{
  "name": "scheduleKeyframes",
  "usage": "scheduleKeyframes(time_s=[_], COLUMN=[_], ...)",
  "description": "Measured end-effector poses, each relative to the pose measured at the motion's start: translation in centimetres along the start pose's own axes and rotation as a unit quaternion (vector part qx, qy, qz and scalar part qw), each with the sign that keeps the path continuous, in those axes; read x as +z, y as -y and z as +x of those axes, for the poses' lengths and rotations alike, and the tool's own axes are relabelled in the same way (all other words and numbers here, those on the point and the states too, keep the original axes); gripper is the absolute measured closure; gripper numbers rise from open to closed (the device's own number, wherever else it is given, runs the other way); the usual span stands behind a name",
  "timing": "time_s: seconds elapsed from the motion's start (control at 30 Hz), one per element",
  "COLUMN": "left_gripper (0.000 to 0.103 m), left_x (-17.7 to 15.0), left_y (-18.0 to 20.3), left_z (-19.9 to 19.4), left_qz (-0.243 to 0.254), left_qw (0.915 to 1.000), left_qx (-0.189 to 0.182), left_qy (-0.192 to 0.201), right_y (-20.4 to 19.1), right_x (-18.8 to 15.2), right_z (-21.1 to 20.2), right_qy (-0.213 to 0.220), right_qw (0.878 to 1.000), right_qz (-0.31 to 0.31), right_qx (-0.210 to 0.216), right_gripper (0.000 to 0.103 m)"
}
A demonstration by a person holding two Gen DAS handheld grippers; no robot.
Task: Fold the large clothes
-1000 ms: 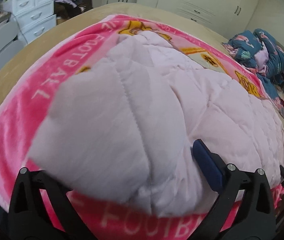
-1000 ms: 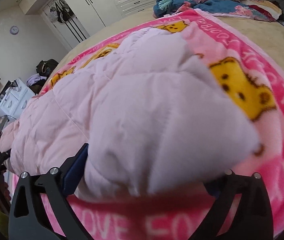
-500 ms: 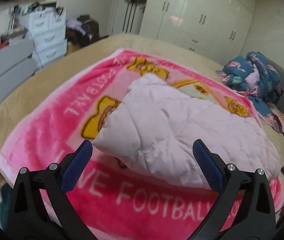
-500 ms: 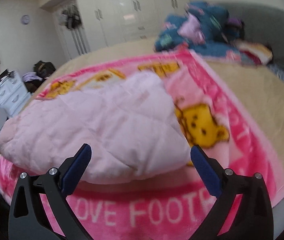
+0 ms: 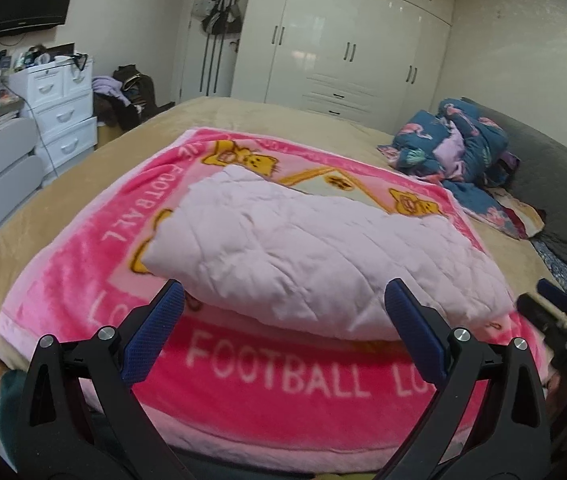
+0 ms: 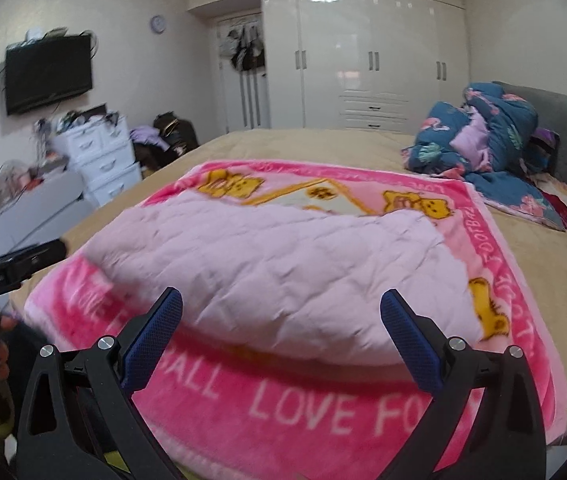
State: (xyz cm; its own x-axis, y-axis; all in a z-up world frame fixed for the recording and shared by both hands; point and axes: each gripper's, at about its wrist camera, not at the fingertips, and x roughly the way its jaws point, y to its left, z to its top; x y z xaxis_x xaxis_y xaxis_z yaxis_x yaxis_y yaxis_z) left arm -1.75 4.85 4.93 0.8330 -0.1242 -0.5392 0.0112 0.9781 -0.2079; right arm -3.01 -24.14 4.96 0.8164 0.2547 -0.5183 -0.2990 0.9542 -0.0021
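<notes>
On the pink blanket [image 5: 267,380] lies the folded quilt [image 5: 323,264]; both grippers [image 5: 283,320] [image 6: 281,320] gape empty; only right view shows television [image 6: 48,73].

You have one pale pink quilted garment [image 5: 315,256] folded on one pink "LOVE FOOTBALL" blanket [image 5: 283,384], one heap of blue floral bedding [image 5: 455,144], one white drawer unit [image 5: 63,108], one wall TV [image 6: 48,72] and two grippers (both spread wide): left [image 5: 283,328], right [image 6: 281,328].
</notes>
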Motion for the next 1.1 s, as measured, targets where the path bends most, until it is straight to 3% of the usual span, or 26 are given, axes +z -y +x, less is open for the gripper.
scheduleKeyframes(time_s=[0.4,1.1], left_gripper=[0.009,0.009], left_x=[-2.5,-2.9], left_y=[2.9,3.3], left_z=[-1.4,-1.0], left_qz=[0.029,0.041], left_qw=[0.9990,0.9989], left_qx=[-0.034,-0.008], left_qy=[0.000,-0.019], right_y=[-1.5,-1.9], right_x=[-2.2,-2.9], right_z=[-1.1,-0.3], right_qy=[-0.002,-0.027], right_qw=[1.000,0.999], right_qz=[0.004,0.013], right_qx=[-0.013,0.011], right_gripper=[0.004,0.004])
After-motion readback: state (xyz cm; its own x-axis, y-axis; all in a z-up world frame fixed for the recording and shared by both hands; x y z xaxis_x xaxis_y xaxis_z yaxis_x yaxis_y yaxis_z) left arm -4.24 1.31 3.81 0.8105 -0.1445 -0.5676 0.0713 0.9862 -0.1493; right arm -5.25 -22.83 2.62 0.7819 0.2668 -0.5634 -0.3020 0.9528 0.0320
